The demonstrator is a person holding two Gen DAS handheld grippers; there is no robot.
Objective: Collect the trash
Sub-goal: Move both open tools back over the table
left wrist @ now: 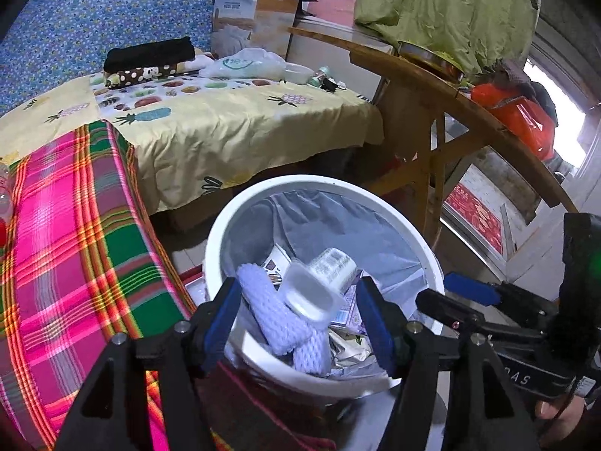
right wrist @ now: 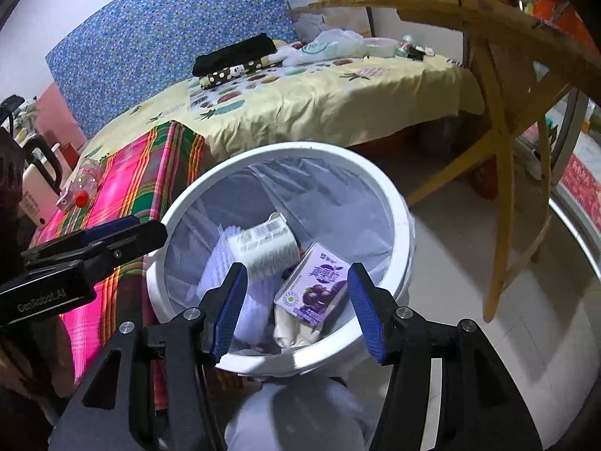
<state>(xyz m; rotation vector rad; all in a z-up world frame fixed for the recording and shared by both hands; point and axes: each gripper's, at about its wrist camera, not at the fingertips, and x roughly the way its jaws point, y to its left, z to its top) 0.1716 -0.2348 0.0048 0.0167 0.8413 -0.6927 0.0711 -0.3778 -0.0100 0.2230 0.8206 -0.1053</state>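
A white trash bin (left wrist: 221, 225) with a clear liner stands on the floor beside the bed; it also shows in the right wrist view (right wrist: 398, 206). Inside lie purple foam netting (left wrist: 270, 308), a clear plastic tub (left wrist: 311, 297), a white labelled cup (right wrist: 263, 248) and a purple juice carton (right wrist: 315, 289). My left gripper (left wrist: 298, 323) is open and empty above the bin. My right gripper (right wrist: 296, 300) is open and empty above the bin too. A plastic bottle with a red cap (right wrist: 84, 188) lies on the plaid blanket.
A pink and green plaid blanket (left wrist: 67, 233) covers the bed edge left of the bin. The yellow fruit-print sheet (left wrist: 233, 124) carries a white plastic bag (left wrist: 248, 64), a black cloth and small items. A wooden table (left wrist: 420, 86) stands at the right. A cardboard box (left wrist: 255, 18) stands behind.
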